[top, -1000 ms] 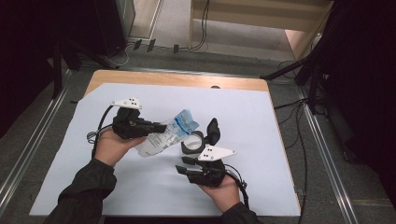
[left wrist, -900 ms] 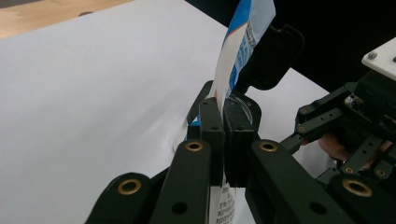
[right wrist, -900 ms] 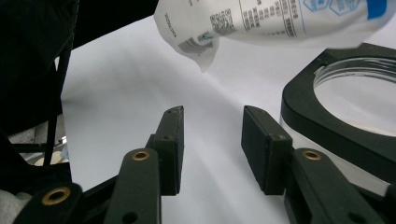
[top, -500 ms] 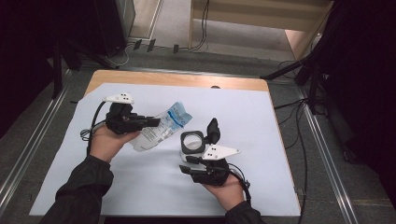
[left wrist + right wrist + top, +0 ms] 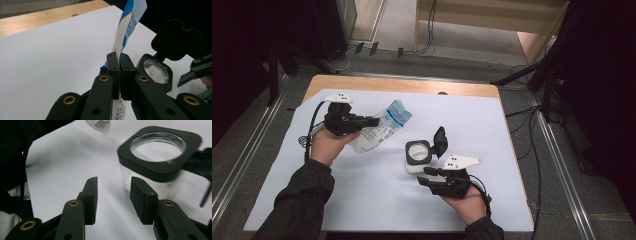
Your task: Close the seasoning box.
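On the pale blue sheet covering the wooden table (image 5: 402, 86), a clear square jar with a black rim and flipped-up lid (image 5: 418, 155) stands just ahead of the right gripper (image 5: 113, 200), whose jaws stand apart, empty. The left gripper (image 5: 120, 75) pinches a white-and-blue printed plastic pouch (image 5: 382, 127) aloft, its writing too small to read.

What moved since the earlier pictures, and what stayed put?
The left gripper, shut on the blue-and-white plastic pouch, carried it up and away from the clear jar with the black flip lid. The jar stayed, lid open; the right gripper stayed open beside it.
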A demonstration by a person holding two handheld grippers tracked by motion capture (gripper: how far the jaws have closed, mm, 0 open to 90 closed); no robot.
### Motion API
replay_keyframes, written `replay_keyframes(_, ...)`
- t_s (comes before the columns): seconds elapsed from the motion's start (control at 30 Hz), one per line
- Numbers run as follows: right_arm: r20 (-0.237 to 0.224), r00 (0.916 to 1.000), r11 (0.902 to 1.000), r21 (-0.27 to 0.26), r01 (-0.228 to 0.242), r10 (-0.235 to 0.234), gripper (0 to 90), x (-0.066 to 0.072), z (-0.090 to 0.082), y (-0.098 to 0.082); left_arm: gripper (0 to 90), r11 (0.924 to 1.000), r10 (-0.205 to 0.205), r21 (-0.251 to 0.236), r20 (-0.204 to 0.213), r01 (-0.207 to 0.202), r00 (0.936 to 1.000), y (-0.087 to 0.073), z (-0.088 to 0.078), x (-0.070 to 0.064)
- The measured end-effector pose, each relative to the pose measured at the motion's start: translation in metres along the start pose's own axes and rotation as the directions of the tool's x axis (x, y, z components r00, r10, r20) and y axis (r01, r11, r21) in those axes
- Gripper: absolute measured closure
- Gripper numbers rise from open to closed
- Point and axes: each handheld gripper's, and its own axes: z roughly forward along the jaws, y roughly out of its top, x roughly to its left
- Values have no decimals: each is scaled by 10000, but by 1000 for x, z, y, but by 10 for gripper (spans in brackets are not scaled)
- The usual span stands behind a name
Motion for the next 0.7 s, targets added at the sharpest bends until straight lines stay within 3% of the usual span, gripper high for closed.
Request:
replay_keyframes(0.2, 301, 9992, 9996, 86, -250, 247, 595, -9, -12, -7, 897, 9999, -93, -112, -144, 92, 9999, -1, 6, 11)
replay_keyframes(0.4, 601, 9971, 9989, -155, -454, 462, 596, -20, -24, -9, 897, 9992, -320, 242, -326, 328, 9990, -9, 12, 24)
replay_keyframes(0.7, 784, 9942, 9967, -393, -709, 738, 604, -35, -32, -7, 897, 9989, -214, 395, -491, 233, 9986, -18, 11, 28)
